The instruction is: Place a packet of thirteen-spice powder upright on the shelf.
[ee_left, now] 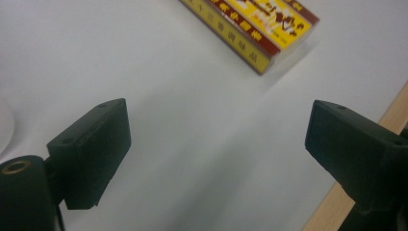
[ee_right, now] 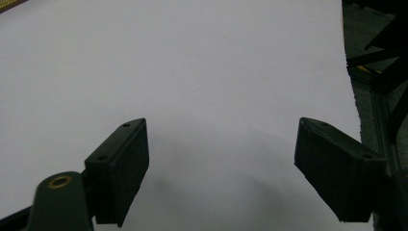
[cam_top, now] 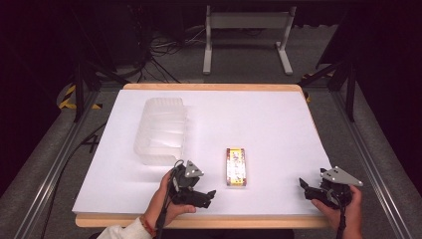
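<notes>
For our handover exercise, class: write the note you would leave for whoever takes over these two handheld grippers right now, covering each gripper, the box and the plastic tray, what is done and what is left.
Left gripper: open, holding nothing, low over the white table near its front edge, aimed toward the box.
Right gripper: open, holding nothing, at the front right of the table, with bare table ahead of its fingers.
Yellow and red box: lying flat near the table's middle front, untouched, just right of the left gripper.
Clear plastic tray: behind and left of the box, apart from it, nothing seen inside.
Done: nothing grasped yet.
Left: probably pick up the box with the left gripper; the tray looks like the likely destination.
</notes>
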Demonstrator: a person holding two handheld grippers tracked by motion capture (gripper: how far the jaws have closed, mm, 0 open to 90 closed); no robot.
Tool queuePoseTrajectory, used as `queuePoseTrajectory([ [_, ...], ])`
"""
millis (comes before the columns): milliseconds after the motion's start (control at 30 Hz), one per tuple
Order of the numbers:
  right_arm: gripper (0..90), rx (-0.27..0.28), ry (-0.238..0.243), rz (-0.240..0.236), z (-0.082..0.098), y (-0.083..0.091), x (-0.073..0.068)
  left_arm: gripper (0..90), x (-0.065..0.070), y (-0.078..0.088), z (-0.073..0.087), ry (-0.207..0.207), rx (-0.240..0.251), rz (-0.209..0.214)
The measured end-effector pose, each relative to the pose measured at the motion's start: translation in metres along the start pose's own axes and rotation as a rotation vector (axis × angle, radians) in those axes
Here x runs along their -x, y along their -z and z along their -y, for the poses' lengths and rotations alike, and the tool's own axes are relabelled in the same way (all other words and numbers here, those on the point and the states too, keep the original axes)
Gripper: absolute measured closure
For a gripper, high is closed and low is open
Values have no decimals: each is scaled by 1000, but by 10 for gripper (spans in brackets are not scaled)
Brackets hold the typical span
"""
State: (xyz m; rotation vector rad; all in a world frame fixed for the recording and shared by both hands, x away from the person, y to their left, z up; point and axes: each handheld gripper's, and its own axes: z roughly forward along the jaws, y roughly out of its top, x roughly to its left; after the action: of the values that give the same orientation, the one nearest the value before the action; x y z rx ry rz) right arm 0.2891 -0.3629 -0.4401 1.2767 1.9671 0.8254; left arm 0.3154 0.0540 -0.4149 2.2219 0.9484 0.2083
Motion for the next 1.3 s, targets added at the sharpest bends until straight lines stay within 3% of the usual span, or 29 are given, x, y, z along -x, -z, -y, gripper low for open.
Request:
queuePoseTrajectory([
  [133,204,-9,-4,0,1,-2,0,94,4,-15,-26,36,-24,36],
  [233,204,-16,-1,-1,2,-3,0,87,4,-26,-46,56,-38,34],
  [300,203,-18,0,-1,3,-3,0,78,1,-37,-59,101,-52,46],
  [367,203,-21,-1,-1,3,-4,0,82,1,-49,-73,136,-66,35],
  [500,203,-23,2,-4,3,-4,0,82,-1,-72,-94,164,-86,16],
  [633,196,-21,0,-5,4,-4,0,91,-5,-89,-107,218,-113,4],
  [733,196,-22,0,-7,4,-4,0,94,-6,-99,-114,235,-120,-23],
  [833,196,-19,3,-8,5,-3,0,99,-10,-109,-121,302,-125,-55],
  [967,194,-22,3,-8,4,-4,-1,149,-12,-117,-125,380,-155,-46],
  [1033,194,-22,4,-8,4,-4,-1,162,-10,-120,-126,387,-166,-51],
  [1133,194,-24,4,-9,4,-4,-1,189,-5,-124,-129,398,-164,-102],
  [1300,194,-28,5,-10,4,-4,-1,226,-3,-127,-132,416,-160,-141],
])
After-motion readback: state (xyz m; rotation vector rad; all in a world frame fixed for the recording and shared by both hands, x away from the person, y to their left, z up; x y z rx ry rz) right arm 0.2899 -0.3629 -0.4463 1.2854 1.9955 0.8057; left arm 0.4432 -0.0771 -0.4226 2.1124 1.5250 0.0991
